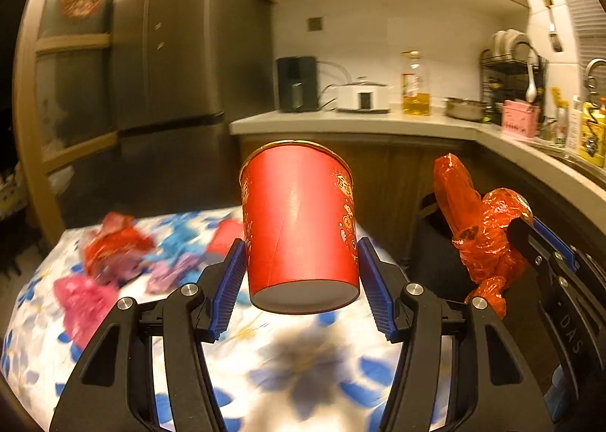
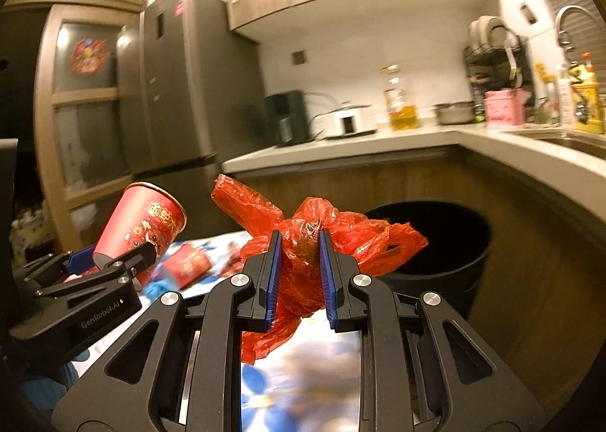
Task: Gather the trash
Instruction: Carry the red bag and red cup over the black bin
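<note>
My left gripper [image 1: 301, 261] is shut on a red paper cup [image 1: 299, 227] with gold print and holds it above the flowered table [image 1: 303, 367]. The cup also shows in the right wrist view [image 2: 142, 225], tilted, at the left. My right gripper [image 2: 300, 242] is shut on a crumpled red plastic bag [image 2: 314, 221] and holds it above the table's far end. The bag and right gripper show in the left wrist view [image 1: 481, 227] at the right. A black trash bin [image 2: 435, 238] stands on the floor past the table, just right of the bag.
More wrappers lie on the table: a red one [image 1: 113, 246], a pink one [image 1: 85, 299], blue and purple ones [image 1: 178, 254] and a small red pack [image 2: 187, 265]. A kitchen counter [image 1: 378, 123] with appliances runs behind and to the right. A fridge [image 1: 170, 53] stands at the back left.
</note>
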Available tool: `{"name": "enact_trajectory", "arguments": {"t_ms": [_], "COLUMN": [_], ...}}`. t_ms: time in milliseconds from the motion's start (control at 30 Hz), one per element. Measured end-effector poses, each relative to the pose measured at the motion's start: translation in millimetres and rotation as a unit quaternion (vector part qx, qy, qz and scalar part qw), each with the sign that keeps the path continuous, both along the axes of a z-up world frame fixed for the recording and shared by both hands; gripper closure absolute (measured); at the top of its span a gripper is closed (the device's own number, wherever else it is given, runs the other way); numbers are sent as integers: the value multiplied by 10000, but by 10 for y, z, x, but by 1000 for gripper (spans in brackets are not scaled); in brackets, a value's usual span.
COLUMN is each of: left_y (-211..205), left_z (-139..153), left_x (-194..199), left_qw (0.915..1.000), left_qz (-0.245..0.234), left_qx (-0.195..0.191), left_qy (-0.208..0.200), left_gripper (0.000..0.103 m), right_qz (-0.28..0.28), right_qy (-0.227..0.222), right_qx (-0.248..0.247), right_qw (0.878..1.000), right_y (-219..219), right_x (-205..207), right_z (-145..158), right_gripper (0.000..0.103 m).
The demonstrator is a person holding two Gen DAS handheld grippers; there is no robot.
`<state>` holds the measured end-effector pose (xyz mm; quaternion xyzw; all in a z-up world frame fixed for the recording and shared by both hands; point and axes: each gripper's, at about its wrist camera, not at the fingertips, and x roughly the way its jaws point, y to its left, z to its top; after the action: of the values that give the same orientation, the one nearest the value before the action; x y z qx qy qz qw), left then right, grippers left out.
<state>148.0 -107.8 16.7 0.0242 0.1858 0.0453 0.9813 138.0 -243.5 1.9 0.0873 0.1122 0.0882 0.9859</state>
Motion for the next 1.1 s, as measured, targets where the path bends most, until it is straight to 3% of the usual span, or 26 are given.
{"name": "enact_trajectory", "arguments": {"t_ms": [433,600,1100], "left_y": [-848,-1052,-1229], "left_z": [195,69,-162], "left_x": [416,583,1049], "left_qw": [9937,9909,9835], "left_qz": [-986,-1254,-1756], "left_qx": [-279,-158,-276], "left_qy": [-462,-463,-328], "left_gripper": [45,45,45], "right_qz": [-898,-980,-924], "right_qy": [-559,-539,-394], "right_qx": [-228,-249,-199], "right_qw": [9941,9934,9947], "right_y": [-694,-792,-969], "right_x": [220,406,790], "right_z": [238,157,-59], "right_gripper": [83,83,83]}}
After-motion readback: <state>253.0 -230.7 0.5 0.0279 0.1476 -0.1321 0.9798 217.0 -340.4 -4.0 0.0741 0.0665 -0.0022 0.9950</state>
